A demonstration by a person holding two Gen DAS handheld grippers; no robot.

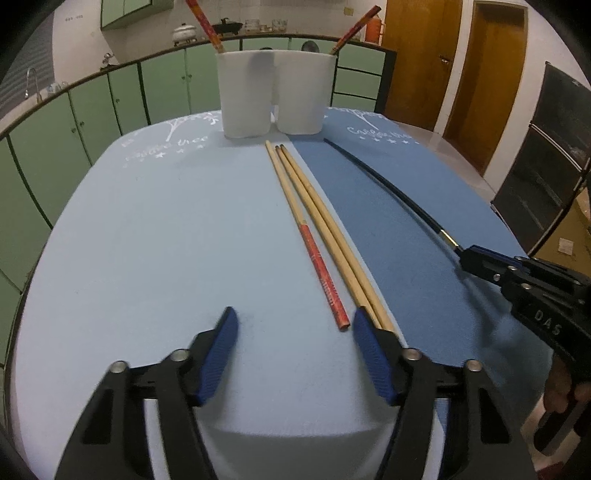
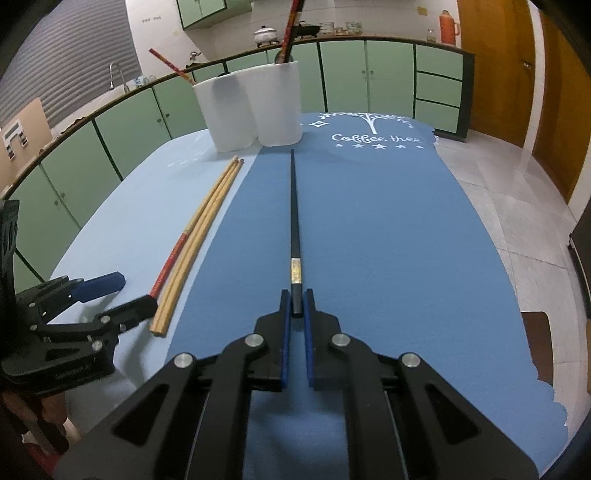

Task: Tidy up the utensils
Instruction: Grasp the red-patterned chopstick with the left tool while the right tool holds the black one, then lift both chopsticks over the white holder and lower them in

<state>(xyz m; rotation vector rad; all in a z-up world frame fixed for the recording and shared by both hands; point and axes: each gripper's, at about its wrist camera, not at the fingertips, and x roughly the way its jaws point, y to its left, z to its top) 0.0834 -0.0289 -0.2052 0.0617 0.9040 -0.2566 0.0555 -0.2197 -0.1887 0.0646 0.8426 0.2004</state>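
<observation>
A white two-compartment holder [image 1: 273, 94] stands at the table's far end, with a red chopstick [image 1: 203, 24] in the left cup and another [image 1: 354, 26] in the right. A red-handled chopstick [image 1: 314, 251] and two plain wooden ones [image 1: 325, 229] lie on the table. My left gripper [image 1: 291, 317] is open, its right finger touching the wooden pair's near ends. My right gripper [image 2: 297, 301] is shut on the near end of a black chopstick [image 2: 293, 206], which lies along the dark blue mat. The holder [image 2: 255, 107] also shows in the right wrist view.
A light blue mat [image 1: 166, 229] and a dark blue mat [image 2: 369, 229] cover the table. Green cabinets [image 1: 110, 99] curve behind it. Wooden doors [image 1: 454, 66] stand at the right. Tiled floor [image 2: 517, 192] lies beyond the table's right edge.
</observation>
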